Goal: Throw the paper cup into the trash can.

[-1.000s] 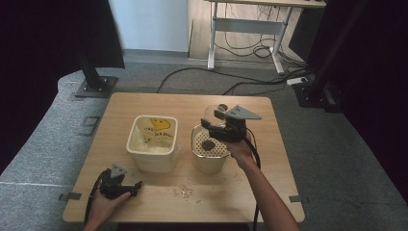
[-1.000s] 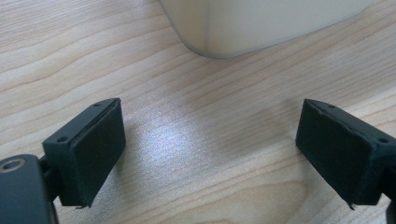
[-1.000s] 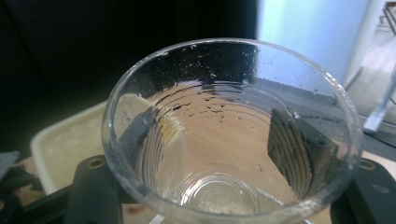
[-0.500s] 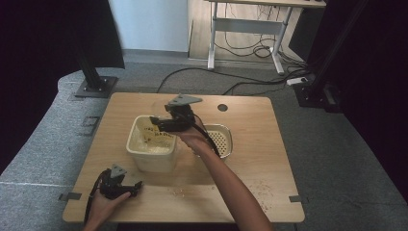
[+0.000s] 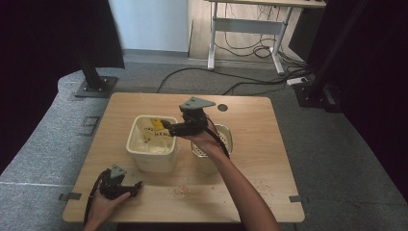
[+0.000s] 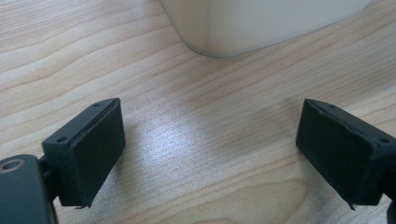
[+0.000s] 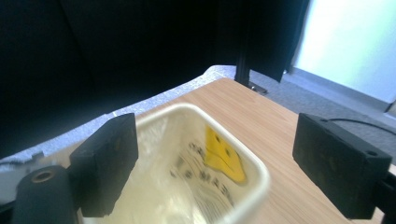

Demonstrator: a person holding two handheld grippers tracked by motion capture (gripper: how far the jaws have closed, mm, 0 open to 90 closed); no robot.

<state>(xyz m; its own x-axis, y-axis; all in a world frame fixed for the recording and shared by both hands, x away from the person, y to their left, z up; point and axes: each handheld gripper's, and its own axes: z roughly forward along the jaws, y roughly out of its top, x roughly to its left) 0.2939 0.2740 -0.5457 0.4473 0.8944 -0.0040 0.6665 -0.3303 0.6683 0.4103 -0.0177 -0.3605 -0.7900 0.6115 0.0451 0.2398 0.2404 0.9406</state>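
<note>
A cream plastic tub [image 5: 151, 144] stands mid-table, with a clear bag bearing a yellow smiley [image 7: 223, 156] lying inside it. My right gripper [image 5: 169, 128] hovers over the tub's right side, pointing left; its jaws are wide open and hold nothing [image 7: 212, 163]. A smaller perforated cup [image 5: 222, 137] sits to the tub's right, partly hidden by the right hand. My left gripper [image 5: 134, 186] rests low at the front left of the table, jaws wide open over bare wood [image 6: 210, 149], with the tub's corner [image 6: 261, 23] just ahead of it.
Small crumbs [image 5: 185, 188] lie scattered on the wooden table [image 5: 260, 159] in front of the tub, with more crumbs [image 5: 264, 184] toward the right. A dark round hole [image 5: 222, 107] marks the table's far edge. Black stands and cables occupy the floor behind.
The right gripper swung left from above the perforated cup to over the tub, then shifted slightly right and lower. The left gripper stayed put.
</note>
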